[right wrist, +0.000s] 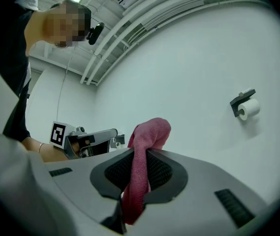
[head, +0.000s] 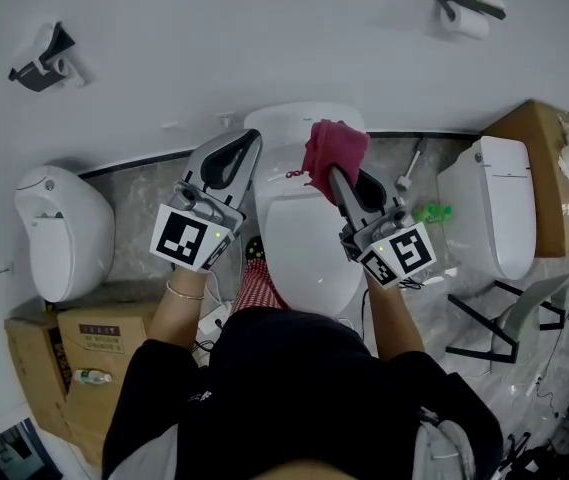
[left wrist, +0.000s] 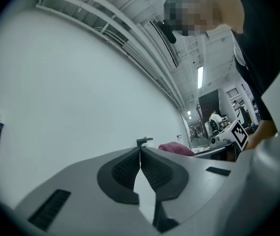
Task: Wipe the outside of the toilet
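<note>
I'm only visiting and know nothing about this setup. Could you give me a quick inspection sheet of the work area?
Surface: grey marbled floor, with a white wall behind.
Job's things: middle toilet, lid down; red cloth raised near its tank.
Clutter: cardboard boxes with a bottle lying on them; a green item on the floor.
Grippers: left gripper shut and empty; right gripper shut on the red cloth.
Cables: thin dark cable on the floor at the right.
Surroundings: left toilet, right toilet, paper roll holder.
</note>
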Tool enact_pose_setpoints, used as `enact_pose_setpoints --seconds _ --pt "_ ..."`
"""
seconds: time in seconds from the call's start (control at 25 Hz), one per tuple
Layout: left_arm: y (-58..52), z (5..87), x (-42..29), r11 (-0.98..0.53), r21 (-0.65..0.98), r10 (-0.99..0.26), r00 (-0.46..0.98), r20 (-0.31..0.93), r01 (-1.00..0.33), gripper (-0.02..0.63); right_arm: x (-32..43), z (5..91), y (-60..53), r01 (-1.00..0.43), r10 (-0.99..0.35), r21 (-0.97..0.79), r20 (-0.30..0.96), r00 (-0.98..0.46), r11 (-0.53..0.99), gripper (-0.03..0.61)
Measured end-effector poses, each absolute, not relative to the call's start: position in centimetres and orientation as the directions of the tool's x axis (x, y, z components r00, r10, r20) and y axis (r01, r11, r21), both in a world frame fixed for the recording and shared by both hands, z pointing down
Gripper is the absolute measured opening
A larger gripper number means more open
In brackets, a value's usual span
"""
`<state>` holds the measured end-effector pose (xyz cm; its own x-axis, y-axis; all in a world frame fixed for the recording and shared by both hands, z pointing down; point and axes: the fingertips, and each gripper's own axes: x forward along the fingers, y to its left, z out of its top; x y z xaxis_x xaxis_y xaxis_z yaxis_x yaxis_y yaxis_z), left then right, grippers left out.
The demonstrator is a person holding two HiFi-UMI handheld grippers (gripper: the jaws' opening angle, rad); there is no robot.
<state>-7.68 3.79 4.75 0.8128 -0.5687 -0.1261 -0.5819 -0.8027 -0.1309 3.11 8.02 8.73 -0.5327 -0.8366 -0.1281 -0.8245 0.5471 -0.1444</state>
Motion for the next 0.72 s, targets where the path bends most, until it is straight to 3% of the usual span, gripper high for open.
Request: enact_pose_setpoints --seconds 0.72 --pt "-7.4 8.8 -10.8 -0.793 -0.085 -0.6 0.797 -0.068 -0.604 0.011 0.9 12.8 -2.6 -0.836 -0.853 -0.187 -0.024 -0.521 0.516 0.063"
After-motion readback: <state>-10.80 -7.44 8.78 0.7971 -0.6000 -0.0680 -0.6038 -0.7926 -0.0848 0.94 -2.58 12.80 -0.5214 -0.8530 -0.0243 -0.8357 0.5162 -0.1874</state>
